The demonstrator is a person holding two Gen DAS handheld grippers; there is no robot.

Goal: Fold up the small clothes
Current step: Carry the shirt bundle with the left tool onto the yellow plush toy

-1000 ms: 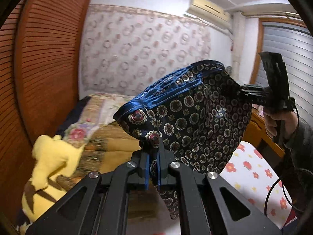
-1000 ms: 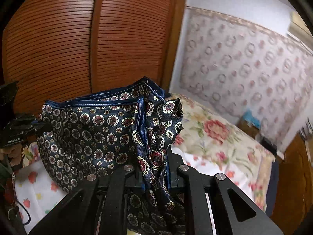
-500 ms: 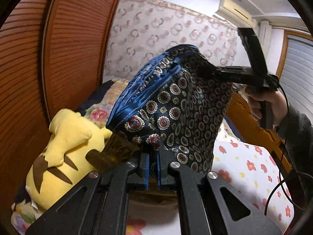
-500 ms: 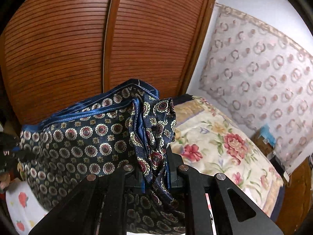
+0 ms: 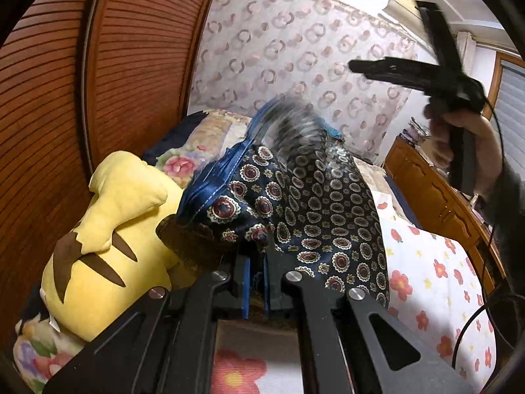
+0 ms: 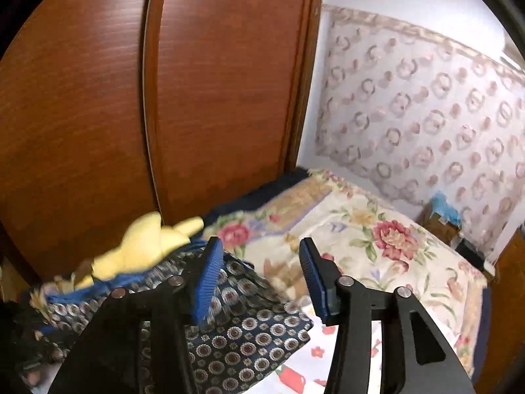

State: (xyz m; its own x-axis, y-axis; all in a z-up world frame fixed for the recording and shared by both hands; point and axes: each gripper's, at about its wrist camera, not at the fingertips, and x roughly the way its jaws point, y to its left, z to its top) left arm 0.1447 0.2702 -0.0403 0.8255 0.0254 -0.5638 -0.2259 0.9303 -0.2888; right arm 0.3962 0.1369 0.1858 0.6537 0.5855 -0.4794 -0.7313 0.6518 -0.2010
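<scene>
Yellow plush toy point(image 5: 108, 229) beside patterned cloth point(image 5: 315, 216), wooden wardrobe point(image 6: 164, 98)

The garment point(image 5: 315, 210) is navy with red-and-cream medallions and a bright blue edge. The plush toy point(image 5: 108, 229) is yellow with brown stripes. The bed sheet point(image 5: 436, 282) is white with red flowers. The fingers point(image 6: 210, 282) have blue ribbed pads.

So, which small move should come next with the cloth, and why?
Probably bring the open right claw back down to take a loose edge of the cloth. It holds nothing, while the left claw is shut on one corner, and the cloth sags in a bunch over the bed.
</scene>
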